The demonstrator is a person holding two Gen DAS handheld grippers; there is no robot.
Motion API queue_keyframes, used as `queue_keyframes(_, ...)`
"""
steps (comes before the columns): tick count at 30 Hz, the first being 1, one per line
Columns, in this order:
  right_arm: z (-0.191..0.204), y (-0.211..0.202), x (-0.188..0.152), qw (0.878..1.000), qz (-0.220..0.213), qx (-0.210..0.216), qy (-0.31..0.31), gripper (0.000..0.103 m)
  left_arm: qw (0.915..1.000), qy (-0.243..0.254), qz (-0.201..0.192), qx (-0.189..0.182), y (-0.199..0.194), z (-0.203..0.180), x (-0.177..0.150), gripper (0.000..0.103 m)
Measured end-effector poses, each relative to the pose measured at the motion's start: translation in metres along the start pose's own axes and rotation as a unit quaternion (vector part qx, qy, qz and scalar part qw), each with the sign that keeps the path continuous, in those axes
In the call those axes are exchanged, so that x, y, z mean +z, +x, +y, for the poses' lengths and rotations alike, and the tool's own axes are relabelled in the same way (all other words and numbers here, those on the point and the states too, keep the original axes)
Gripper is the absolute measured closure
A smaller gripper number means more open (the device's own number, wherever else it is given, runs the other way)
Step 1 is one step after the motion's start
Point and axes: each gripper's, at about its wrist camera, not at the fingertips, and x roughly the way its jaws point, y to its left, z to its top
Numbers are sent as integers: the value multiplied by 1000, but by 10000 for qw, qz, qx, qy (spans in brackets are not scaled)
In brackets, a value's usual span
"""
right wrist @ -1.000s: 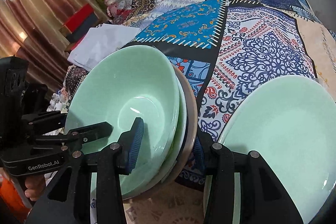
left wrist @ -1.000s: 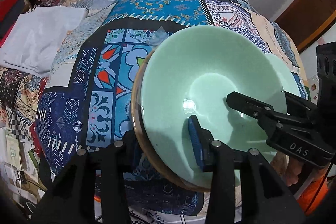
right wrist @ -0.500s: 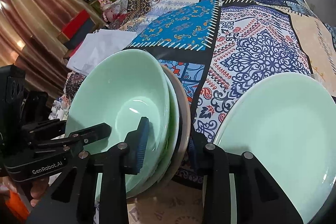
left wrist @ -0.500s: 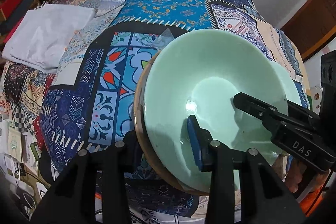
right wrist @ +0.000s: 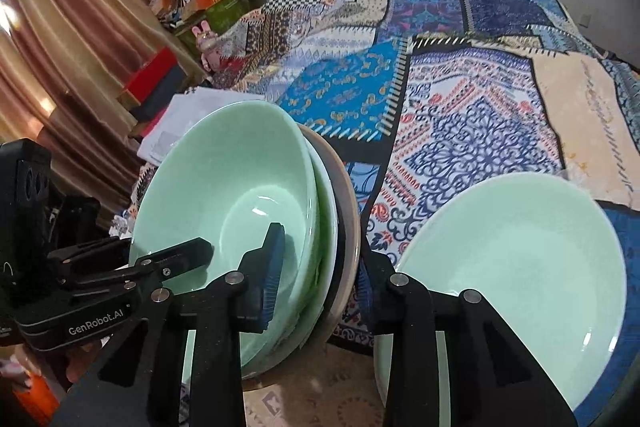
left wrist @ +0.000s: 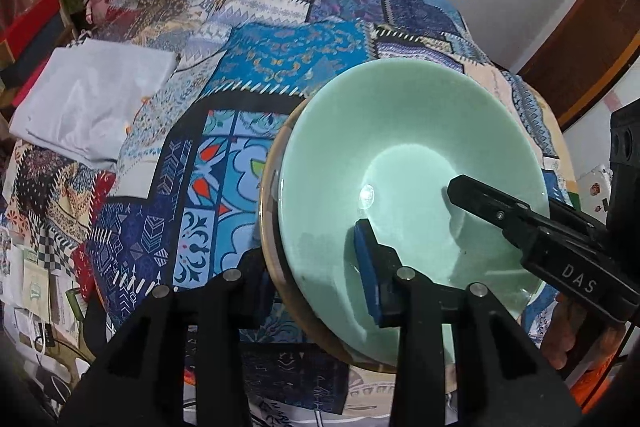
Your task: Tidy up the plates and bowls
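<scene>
Since the earlier frames, you are lifting the stack of green bowls [left wrist: 412, 163] off the patchwork cloth [left wrist: 224, 171]; in the left view your left gripper [left wrist: 316, 267] is clamping its near rim, jaws closing tighter. In the right view your right gripper [right wrist: 320, 271] is pinching the opposite rim narrowly, beside the green plate [right wrist: 520, 259]. Keep both hands rising evenly so the bowls are not tilting.

We see the right gripper [right wrist: 316, 271] clamped on the rim of a stack of green bowls [right wrist: 224, 203] at nine o'clock. A green plate [right wrist: 520, 251] lies at four o'clock on the patchwork cloth [right wrist: 460, 99]. The left gripper [right wrist: 176, 259] reaches into the top bowl.
</scene>
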Motion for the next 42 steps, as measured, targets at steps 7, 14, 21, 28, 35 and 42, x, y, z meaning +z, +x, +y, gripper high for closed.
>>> queue_keyframes(7, -9, -23, 2, 9997, -225, -86, 58, 74, 9997, 201, -125, -29, -13, -23, 6, 67)
queue_keyframes(14, -25, -47, 0, 9987, -438, -177, 200, 74, 9988, 418, -212, -104, -21, -51, 9, 69)
queue_keyframes(21, -43, -67, -4, 9973, -566, -305, 346, 74, 9978, 595, -164, -237, -19, -80, 11, 69)
queue_keyframes(28, -63, -86, -13, 9954, -679, -399, 538, 74, 9960, 823, -133, -313, -15, -108, 12, 69)
queue_keyframes(35, -77, -99, -21, 9939, -723, -492, 665, 74, 9945, 974, -66, -389, -9, -130, 12, 69)
queue_keyframes(42, -91, -105, -28, 9925, -717, -568, 812, 74, 9931, 1081, 33, -446, 2, -146, 11, 69)
